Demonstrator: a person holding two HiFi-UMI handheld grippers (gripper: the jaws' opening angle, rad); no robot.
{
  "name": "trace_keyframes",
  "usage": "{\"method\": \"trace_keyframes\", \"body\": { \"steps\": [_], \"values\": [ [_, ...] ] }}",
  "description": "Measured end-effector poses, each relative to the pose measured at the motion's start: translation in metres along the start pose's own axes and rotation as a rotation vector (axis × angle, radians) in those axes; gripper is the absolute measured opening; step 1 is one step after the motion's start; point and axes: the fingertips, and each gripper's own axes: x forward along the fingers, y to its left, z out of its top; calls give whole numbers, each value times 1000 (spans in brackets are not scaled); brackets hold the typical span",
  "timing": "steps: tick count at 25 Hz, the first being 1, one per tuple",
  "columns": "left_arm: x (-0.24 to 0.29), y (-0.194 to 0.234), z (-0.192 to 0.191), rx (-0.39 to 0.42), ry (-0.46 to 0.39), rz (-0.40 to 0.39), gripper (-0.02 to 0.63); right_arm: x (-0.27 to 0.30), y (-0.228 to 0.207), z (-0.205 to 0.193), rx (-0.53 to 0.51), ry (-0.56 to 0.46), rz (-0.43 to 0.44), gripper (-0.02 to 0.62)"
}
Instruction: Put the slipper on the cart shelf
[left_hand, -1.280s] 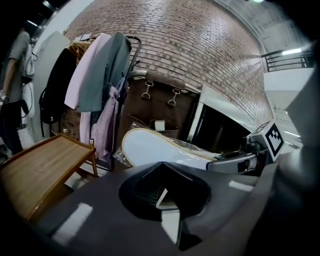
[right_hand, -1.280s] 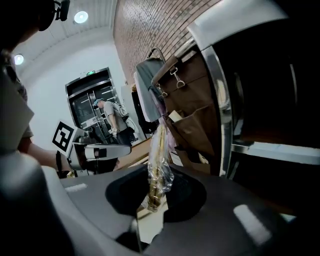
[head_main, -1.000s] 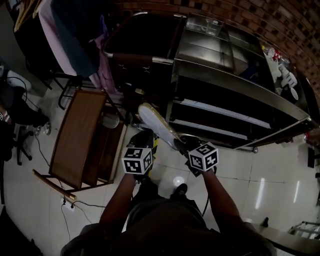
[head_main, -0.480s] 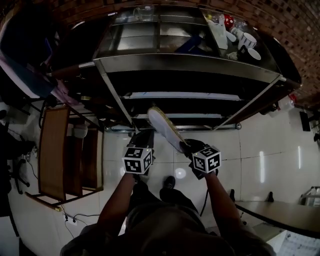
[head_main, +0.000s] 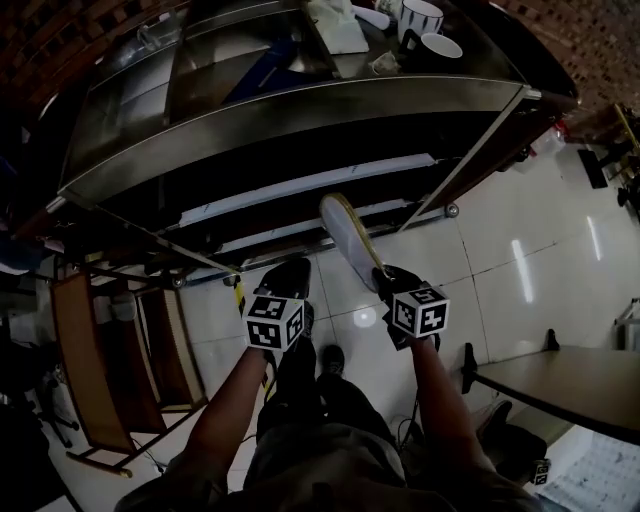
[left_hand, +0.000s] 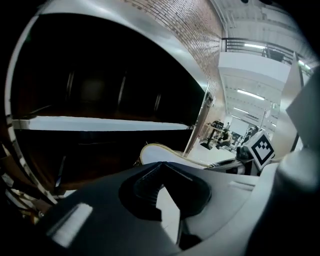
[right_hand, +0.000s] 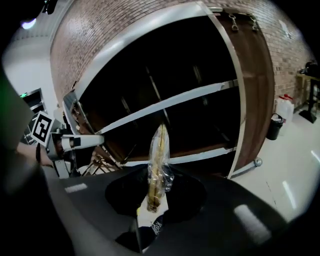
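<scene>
A pale slipper (head_main: 349, 238) in clear wrap sticks up and forward from my right gripper (head_main: 385, 283), which is shut on its heel end. Its toe points at the lower shelves (head_main: 300, 235) of the steel cart (head_main: 300, 110). The right gripper view shows the slipper (right_hand: 159, 160) edge-on between the jaws of my right gripper (right_hand: 156, 192), with a cart shelf (right_hand: 170, 102) beyond. My left gripper (head_main: 285, 285) hangs beside it, shut and empty. From the left gripper view the slipper's sole (left_hand: 160, 152) lies just past my left gripper (left_hand: 160, 172), in front of the shelf (left_hand: 100, 123).
Mugs (head_main: 440, 45) and other small items stand on the cart's top. A wooden rack (head_main: 90, 350) is on the floor to the left, a table corner (head_main: 560, 375) to the right. A white jug (right_hand: 284, 107) and a bin (right_hand: 274, 127) stand by the brick wall.
The head view has swung from the wooden rack to face the cart squarely. Both grippers and the slipper have kept their hold and now sit in front of the lower shelves.
</scene>
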Motion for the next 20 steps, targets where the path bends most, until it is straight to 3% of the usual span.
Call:
{"method": "trace_keyframes", "body": {
  "steps": [10,20],
  "values": [
    [117,17,-12,61,38,-94,8,103,-100,8,109,-98,-106,57],
    [183,60,-42,58,58,-102,8,214,-150,26,138,-209,-104,57]
  ]
}}
